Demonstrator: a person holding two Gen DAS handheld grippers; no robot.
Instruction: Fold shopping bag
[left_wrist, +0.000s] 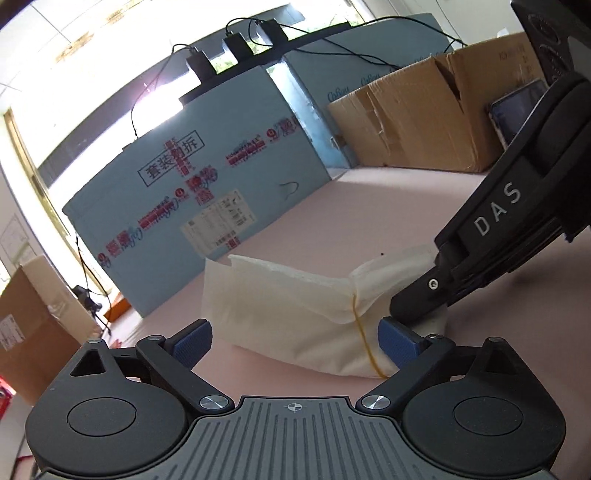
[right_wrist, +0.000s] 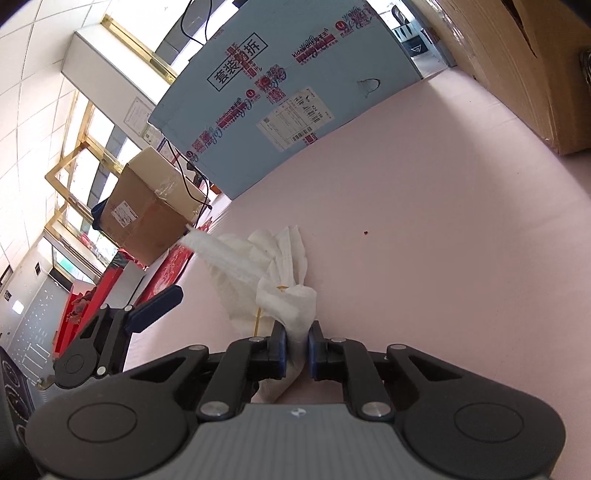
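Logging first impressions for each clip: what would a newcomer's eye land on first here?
The white shopping bag, bunched into a roll with a yellow band around it, lies on the pink table. The right claw pinches one end of it, while the left claw stands wide open just in front of the roll. Behind, a big light-blue printed box and a brown cardboard box line the table's far edge.

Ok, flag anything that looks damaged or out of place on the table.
The brown cardboard box at the back has torn, creased walls. A small dark speck sits on the pink table beyond the white bag. Nothing spilled.
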